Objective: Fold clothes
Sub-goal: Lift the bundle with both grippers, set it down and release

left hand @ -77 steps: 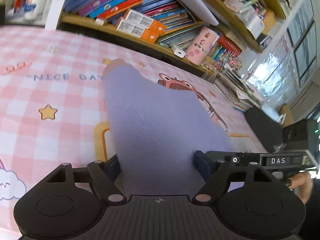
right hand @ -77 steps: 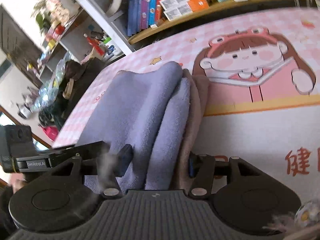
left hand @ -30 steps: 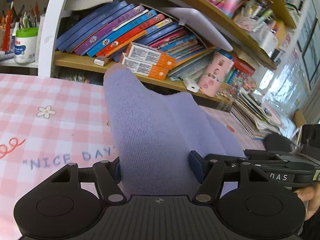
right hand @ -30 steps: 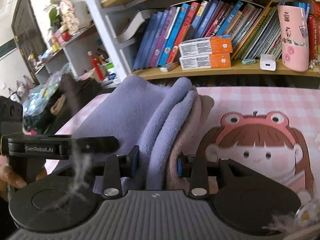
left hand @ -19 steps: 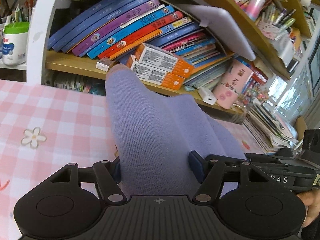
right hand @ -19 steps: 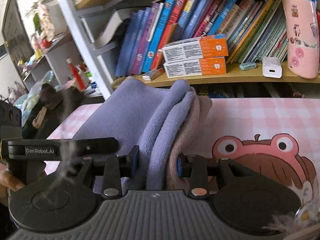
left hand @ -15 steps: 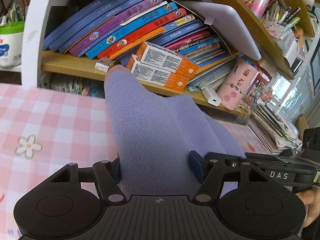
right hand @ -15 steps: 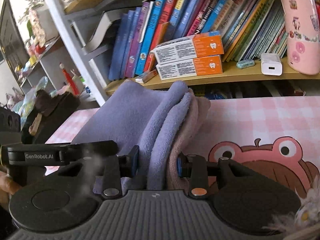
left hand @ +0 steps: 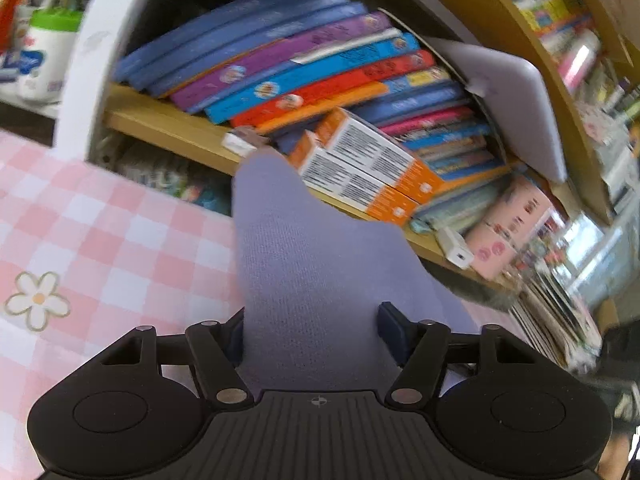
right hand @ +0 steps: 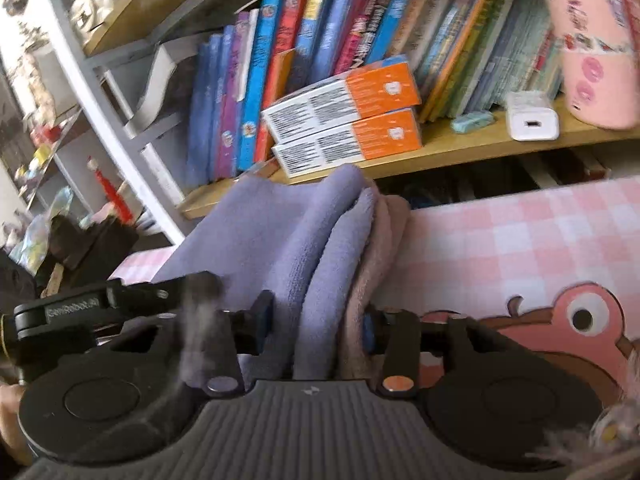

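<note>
A folded lilac garment (left hand: 304, 264) with pale pink layers on one side (right hand: 384, 240) is held between both grippers above the pink checked table cover (left hand: 100, 240). My left gripper (left hand: 312, 320) is shut on one end of the folded stack. My right gripper (right hand: 316, 320) is shut on the other end, across the lilac and pink folds (right hand: 320, 248). The left gripper's body (right hand: 96, 304) shows at the left of the right wrist view. The fingertips are hidden in the cloth.
A wooden bookshelf (left hand: 168, 128) stands close behind the table, with leaning books (left hand: 304, 68), two orange and white boxes (right hand: 344, 120), a white charger (right hand: 530, 122) and a pink case (right hand: 596, 52). A cartoon print (right hand: 568, 320) is on the table cover.
Both grippers have carried the folded garment up off the table and toward the bookshelf, which now looms much closer. The grip on the cloth is unchanged.
</note>
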